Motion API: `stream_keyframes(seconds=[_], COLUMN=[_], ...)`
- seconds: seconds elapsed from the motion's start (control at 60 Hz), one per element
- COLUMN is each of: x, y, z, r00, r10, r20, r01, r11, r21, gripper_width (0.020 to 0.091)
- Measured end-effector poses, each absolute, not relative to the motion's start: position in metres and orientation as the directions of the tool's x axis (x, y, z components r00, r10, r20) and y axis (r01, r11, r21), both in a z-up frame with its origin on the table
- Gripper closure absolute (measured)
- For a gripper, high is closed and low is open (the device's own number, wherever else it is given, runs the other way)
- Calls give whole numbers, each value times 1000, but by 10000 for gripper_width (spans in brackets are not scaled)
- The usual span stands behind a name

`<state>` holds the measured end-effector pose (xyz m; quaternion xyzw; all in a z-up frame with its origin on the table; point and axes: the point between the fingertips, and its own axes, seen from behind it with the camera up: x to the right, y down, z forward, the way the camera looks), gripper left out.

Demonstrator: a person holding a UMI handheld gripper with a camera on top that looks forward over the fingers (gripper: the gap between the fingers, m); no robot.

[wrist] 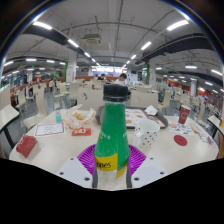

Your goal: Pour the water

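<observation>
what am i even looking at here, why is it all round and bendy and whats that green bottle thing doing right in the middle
This is one picture from a wide-angle camera mounted on a handheld gripping tool that a person carries; there is no robot arm. The lens bends everything, hence the round look. The two pale shapes at the bottom are the tool's fingers, each with a purple pad on its inner face. Between them stands a green bottle with a dark cap and a yellow label, and the fingers appear closed on its lower part. Beyond it is a white table with scattered items: a red object on one side, a red round one on the other, and a white cup-like thing. Behind is a large, brightly lit hall.
</observation>
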<state>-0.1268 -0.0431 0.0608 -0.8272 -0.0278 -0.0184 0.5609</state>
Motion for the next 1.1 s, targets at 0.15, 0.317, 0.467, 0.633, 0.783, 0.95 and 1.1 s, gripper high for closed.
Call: stream_keyframes(seconds=[0.15, 0.317, 0.467, 0.633, 0.783, 0.95, 1.1], x=[-147, -170, -181, -155, -143, -134, -131], y=[-22, 32, 65, 79, 79, 81, 75], z=[69, 115, 143, 152, 172, 185, 198], r00=[988, 814, 292, -289, -511, -590, -587], r10=[66, 17, -87, -256, -268, -258, -278], r20=[-141, -580, -952, -923, -817, -765, -761], r01=[-96, -497, -813, -798, -704, -648, -624], r11=[-456, -498, -548, -467, -415, -415, -444], r21=[-885, -711, -199, 380, 577, 639, 643], gripper_width=[728, 728, 731, 729, 728, 727, 729])
